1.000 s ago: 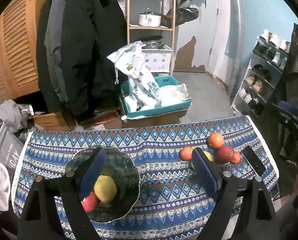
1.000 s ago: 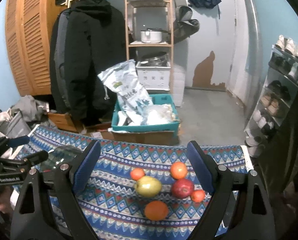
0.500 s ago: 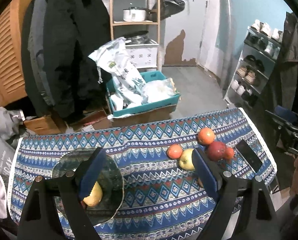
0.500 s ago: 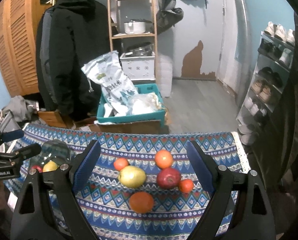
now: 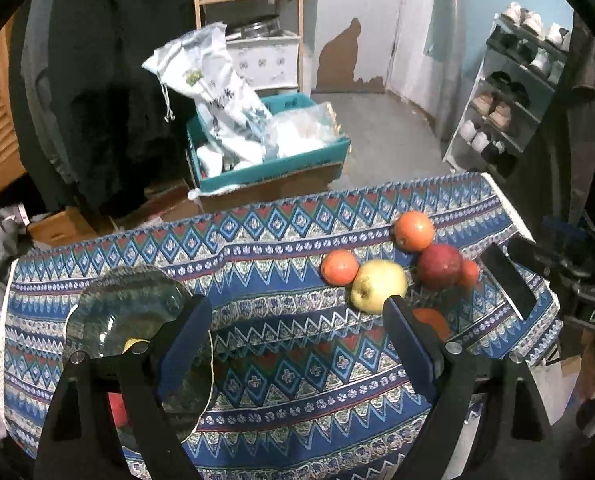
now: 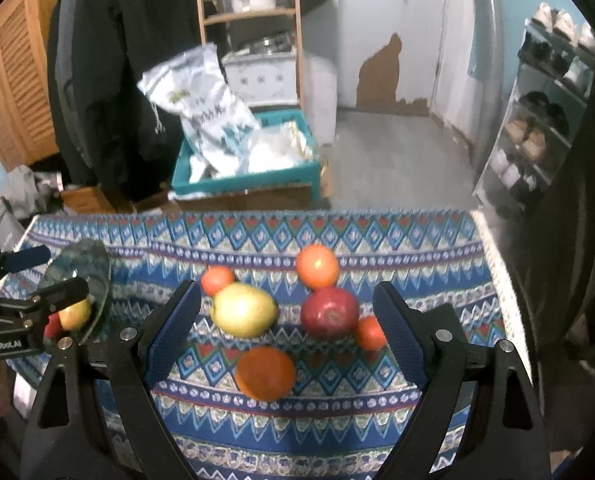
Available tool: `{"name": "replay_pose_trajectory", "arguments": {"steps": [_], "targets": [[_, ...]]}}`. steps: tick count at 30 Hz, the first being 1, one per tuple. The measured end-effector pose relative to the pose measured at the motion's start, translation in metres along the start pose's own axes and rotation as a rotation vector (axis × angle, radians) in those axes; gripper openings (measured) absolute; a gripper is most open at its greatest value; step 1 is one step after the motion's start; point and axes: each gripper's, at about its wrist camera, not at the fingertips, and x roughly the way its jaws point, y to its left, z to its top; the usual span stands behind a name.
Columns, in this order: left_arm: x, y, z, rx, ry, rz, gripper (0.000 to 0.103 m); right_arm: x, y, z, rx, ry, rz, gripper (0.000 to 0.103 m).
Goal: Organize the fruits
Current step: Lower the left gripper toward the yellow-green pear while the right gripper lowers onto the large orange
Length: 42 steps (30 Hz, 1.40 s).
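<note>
**Both grippers empty above the fruit cloth**

My right gripper (image 6: 287, 316) hangs jaws apart, empty, over the loose fruit: yellow apple (image 6: 243, 310), red apple (image 6: 329, 312), large orange (image 6: 265, 373). My left gripper (image 5: 293, 330) is likewise spread, empty. Glass plate (image 5: 109, 312) at left holds a yellow fruit (image 6: 74, 314) on the patterned cloth (image 5: 265, 248).
</note>
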Motion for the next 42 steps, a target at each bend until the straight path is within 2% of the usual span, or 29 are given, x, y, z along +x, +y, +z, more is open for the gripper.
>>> {"name": "replay_pose_trajectory", "arguments": {"steps": [9,19,23,32,36,42], "targets": [[0.040,-0.001,-0.019,0.011,0.092,0.003,0.089,0.047,0.008,-0.027,-0.003,0.133,0.043,0.087],[0.076,-0.001,-0.032,-0.021,0.204,-0.010,0.089,0.101,0.012,-0.063,-0.023,0.298,0.037,0.087],[0.085,0.000,-0.036,-0.022,0.221,0.000,0.089,0.117,0.013,-0.073,-0.027,0.347,0.042,0.087],[0.092,-0.002,-0.036,-0.020,0.233,-0.011,0.089,0.135,0.012,-0.083,-0.020,0.393,0.073,0.086],[0.092,-0.003,-0.035,-0.022,0.229,-0.027,0.089,0.143,0.012,-0.087,-0.015,0.417,0.093,0.073],[0.097,-0.012,-0.030,-0.022,0.225,-0.062,0.089,0.146,0.015,-0.087,-0.039,0.411,0.100,0.069]]}}
